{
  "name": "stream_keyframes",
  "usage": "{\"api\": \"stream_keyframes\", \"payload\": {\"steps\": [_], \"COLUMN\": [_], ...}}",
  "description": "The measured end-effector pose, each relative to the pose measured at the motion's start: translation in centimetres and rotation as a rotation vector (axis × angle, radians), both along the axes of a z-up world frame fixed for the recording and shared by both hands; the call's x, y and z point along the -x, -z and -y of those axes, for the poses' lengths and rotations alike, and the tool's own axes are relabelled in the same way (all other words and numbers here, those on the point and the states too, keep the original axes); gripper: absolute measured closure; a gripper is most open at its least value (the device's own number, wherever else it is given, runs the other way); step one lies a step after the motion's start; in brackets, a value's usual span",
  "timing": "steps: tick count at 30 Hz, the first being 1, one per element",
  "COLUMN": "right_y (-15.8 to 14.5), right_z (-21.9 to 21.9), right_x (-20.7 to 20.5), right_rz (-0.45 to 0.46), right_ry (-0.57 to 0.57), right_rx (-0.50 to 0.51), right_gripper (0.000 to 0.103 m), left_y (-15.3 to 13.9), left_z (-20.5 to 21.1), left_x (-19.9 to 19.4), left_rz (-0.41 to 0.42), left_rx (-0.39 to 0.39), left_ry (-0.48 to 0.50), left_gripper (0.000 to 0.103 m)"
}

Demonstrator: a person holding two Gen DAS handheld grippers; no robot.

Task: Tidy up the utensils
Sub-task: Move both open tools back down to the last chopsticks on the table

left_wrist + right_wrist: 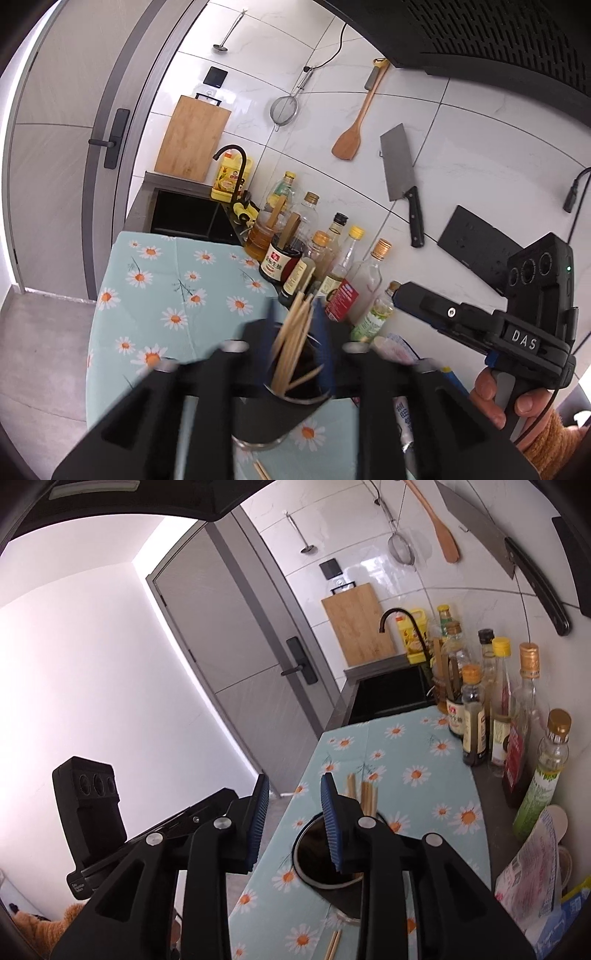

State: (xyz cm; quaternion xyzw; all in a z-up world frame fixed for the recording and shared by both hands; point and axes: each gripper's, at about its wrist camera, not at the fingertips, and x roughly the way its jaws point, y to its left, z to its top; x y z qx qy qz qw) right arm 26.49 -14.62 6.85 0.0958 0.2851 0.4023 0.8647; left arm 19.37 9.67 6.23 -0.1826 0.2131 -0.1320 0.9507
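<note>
A bundle of wooden chopsticks [291, 339] stands in a black cup [273, 417] on the daisy-print cloth [166, 280]. My left gripper [295, 325] straddles the bundle; its blue pads stand apart on either side without pressing it, so it is open. In the right wrist view my right gripper [294, 781] is open with nothing between its pads, just left of and above the cup [306, 867], whose chopsticks [367, 797] rise behind the right finger. Two loose chopsticks [334, 943] lie on the cloth in front of the cup. The right gripper [410, 295] also shows at the right.
Several sauce and oil bottles [332, 258] line the wall side of the counter. A black sink [184, 218] lies beyond the cloth. A cleaver [400, 181], wooden spatula [351, 136] and strainer [283, 110] hang on the tiles. Packets [532, 878] crowd the near right corner.
</note>
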Motion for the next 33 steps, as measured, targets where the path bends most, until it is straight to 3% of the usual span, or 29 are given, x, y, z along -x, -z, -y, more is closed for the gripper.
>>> {"api": "stream_keyframes", "payload": {"steps": [2, 4, 10, 13, 19, 26, 30, 33], "right_y": [0.1, 0.3, 1.2, 1.9, 5.4, 10.5, 12.8, 15.0], "right_z": [-0.1, -0.1, 0.0, 0.0, -0.8, -1.5, -2.2, -2.7], "right_x": [0.7, 1.3, 3.2, 3.7, 3.5, 3.2, 3.4, 3.5], "right_rz": [-0.015, -0.048, -0.108, -0.144, -0.262, -0.437, -0.508, -0.583], "right_ry": [-0.024, -0.042, -0.074, -0.073, -0.051, -0.038, -0.045, -0.051], "right_rx": [0.011, 0.027, 0.056, 0.079, 0.204, 0.346, 0.424, 0.492], "right_gripper": [0.071, 0.058, 0.050, 0.040, 0.039, 0.040, 0.050, 0.064], "left_y": [0.1, 0.1, 0.9, 1.4, 3.2, 6.6, 8.6, 10.0], "left_z": [-0.1, -0.1, -1.0, -1.1, -1.1, -1.2, -1.0, -0.9], "left_x": [1.0, 1.8, 3.8, 4.6, 6.4, 6.8, 7.4, 7.9], "left_rz": [-0.002, -0.010, -0.062, -0.094, -0.141, -0.296, -0.363, -0.414], "left_rx": [0.022, 0.022, 0.046, 0.037, 0.011, 0.000, 0.000, 0.012], "left_ry": [0.015, 0.007, -0.010, -0.007, -0.021, -0.014, -0.012, -0.004], "left_gripper": [0.072, 0.072, 0.071, 0.061, 0.056, 0.050, 0.050, 0.050]}}
